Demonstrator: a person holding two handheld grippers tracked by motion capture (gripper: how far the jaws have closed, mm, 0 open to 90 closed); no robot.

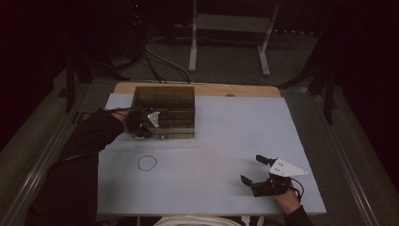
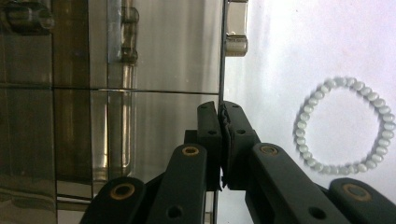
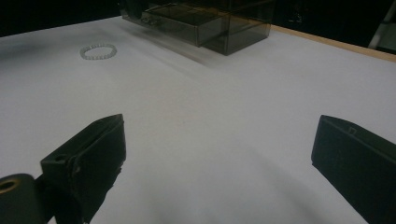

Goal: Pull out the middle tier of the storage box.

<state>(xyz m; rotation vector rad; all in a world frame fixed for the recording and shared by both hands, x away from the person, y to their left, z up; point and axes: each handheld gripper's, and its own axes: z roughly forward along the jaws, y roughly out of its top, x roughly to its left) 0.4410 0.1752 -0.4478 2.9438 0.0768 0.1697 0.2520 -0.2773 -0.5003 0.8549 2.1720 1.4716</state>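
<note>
A smoky see-through drawer box [image 1: 164,106] stands at the back left of the pale table mat [image 1: 226,141]. My left gripper [image 1: 151,132] is at its front lower left. In the left gripper view the jaws [image 2: 222,121] are pressed together on the thin edge of a drawer front [image 2: 221,56], beside the box wall [image 2: 116,70]. A white bead bracelet [image 1: 139,163] lies flat on the mat in front of the box, apart from it [image 2: 303,122]. My right gripper [image 1: 253,169] rests near the front right, jaws wide apart over bare mat [image 3: 219,135].
In the right gripper view the box [image 3: 224,23] and bracelet [image 3: 86,52] lie far off across the mat. A wooden table edge [image 1: 235,89] runs behind the mat. Cables and a metal frame [image 1: 226,28] sit on the floor beyond.
</note>
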